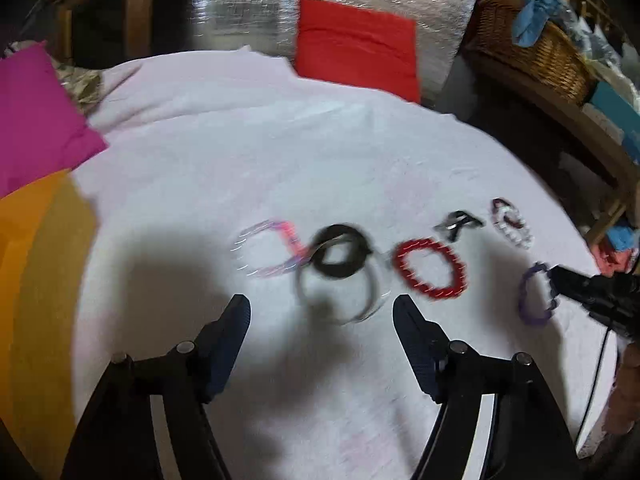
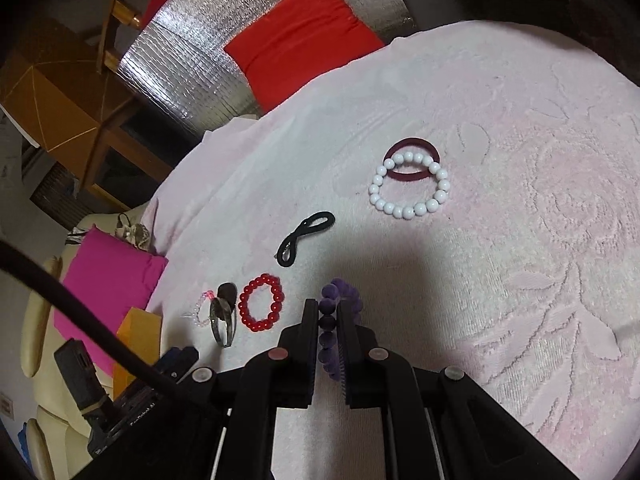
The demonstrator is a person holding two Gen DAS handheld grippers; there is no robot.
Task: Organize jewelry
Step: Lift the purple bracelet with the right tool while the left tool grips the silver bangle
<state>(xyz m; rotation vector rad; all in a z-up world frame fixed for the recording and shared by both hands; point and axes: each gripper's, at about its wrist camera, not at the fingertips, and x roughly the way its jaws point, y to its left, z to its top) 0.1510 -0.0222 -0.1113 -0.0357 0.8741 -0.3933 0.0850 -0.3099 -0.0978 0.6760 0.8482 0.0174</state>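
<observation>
right gripper [image 2: 324,312] clamps fuzzy purple bead bracelet [image 2: 342,290]; left gripper [image 1: 322,308] agape.

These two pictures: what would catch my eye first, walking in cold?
Probably the bracelets strewn over the pale pink cloth: a white bead bracelet overlapping a maroon band, and a red bead bracelet nearer the left. Then the right gripper, pinching a purple bead bracelet.

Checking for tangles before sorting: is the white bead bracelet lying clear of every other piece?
No, in the right wrist view the white bead bracelet overlaps the dark red band on the pink cloth.
</observation>
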